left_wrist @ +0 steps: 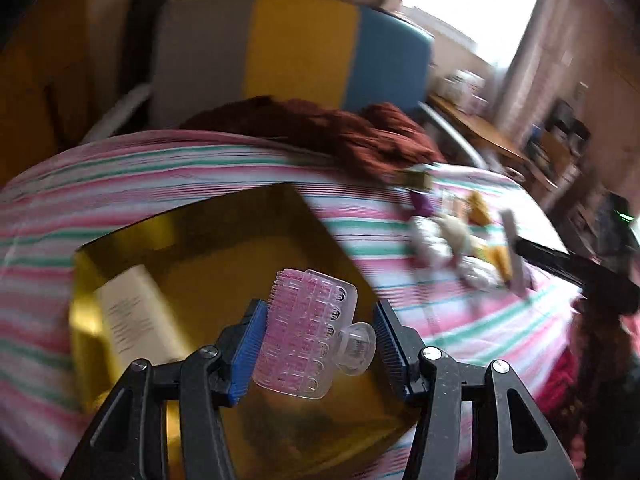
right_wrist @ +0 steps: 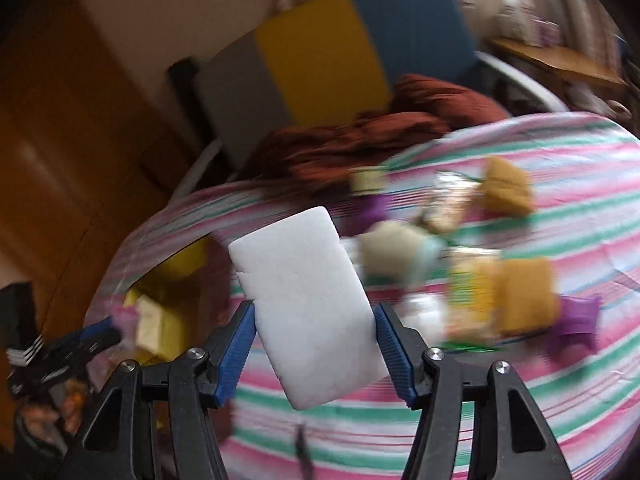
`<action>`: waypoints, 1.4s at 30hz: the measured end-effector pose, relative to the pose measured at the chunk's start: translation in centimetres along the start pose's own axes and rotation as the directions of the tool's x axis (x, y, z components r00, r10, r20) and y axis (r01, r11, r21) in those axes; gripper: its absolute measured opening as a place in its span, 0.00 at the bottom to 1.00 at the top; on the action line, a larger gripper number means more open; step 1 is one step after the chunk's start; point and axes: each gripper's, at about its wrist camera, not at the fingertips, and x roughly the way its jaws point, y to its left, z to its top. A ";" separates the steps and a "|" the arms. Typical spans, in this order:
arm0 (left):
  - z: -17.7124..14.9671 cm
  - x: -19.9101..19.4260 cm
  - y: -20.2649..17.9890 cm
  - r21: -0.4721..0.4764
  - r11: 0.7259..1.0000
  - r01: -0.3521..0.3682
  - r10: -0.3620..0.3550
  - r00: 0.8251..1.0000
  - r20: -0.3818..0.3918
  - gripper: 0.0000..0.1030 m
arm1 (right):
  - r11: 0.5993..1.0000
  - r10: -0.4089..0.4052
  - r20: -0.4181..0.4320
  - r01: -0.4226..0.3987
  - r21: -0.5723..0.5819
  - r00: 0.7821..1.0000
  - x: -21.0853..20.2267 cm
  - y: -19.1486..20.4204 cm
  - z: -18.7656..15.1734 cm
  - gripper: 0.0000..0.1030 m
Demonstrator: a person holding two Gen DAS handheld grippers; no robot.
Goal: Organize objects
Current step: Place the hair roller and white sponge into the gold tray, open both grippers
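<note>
My left gripper (left_wrist: 320, 314) is shut on a clear pink bristled hair roller (left_wrist: 308, 332), held above an open gold box (left_wrist: 132, 236). A cream carton (left_wrist: 136, 316) lies inside that box. My right gripper (right_wrist: 316, 314) is shut on a white foam block (right_wrist: 304, 276), tilted and lifted over the striped bed sheet (right_wrist: 520, 392). In the right wrist view the gold box (right_wrist: 180, 264) sits at the left, with the left gripper (right_wrist: 80, 340) over it. A blurred pile of yellow sponges (right_wrist: 524, 296), purple clips (right_wrist: 576, 320) and pale items lies on the sheet.
A brown knitted blanket (left_wrist: 360, 136) is bunched at the bed's far edge. Behind it stands a grey, yellow and blue panel (left_wrist: 296, 44). A wooden table (left_wrist: 480, 128) with small things is at the right. A wooden wardrobe (right_wrist: 60, 140) fills the left.
</note>
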 end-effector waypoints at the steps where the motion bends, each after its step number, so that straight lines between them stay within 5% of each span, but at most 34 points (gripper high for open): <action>1: -0.3 -0.2 1.3 -0.030 0.999 -0.043 0.043 0.999 0.010 0.54 | 0.999 0.022 -0.012 -0.022 -0.024 1.000 0.7 2.0 -0.1 0.59; 7: -1.7 -1.6 5.7 -0.118 0.974 -0.195 0.202 0.978 0.051 0.55 | 0.991 0.067 -0.058 -0.074 -0.115 0.996 5.0 10.7 -0.7 0.69; 9: -2.1 -2.1 6.3 -0.131 0.968 -0.212 0.222 0.973 0.065 0.61 | 0.990 0.079 -0.072 -0.087 -0.115 0.994 6.1 12.5 -1.1 0.81; 11: -2.6 -3.2 6.9 -0.145 0.959 -0.243 0.258 0.961 0.097 0.75 | 0.988 0.087 -0.076 -0.096 -0.123 0.993 6.6 13.7 -1.6 0.82; 17: -3.7 -5.8 7.2 -0.145 0.939 -0.311 0.333 0.929 0.164 0.85 | 0.984 0.054 -0.106 -0.071 -0.163 0.993 7.1 15.0 -3.3 0.82; 33: -4.5 -9.4 3.6 -0.084 0.929 -0.361 0.369 0.884 0.286 0.91 | 0.963 -0.066 -0.014 0.060 -0.264 0.998 4.3 15.9 -4.8 0.82; 42: -4.7 -9.7 2.3 -0.050 0.929 -0.366 0.364 0.883 0.295 0.92 | 0.967 -0.092 0.013 0.093 -0.235 0.996 3.3 14.2 -4.6 0.82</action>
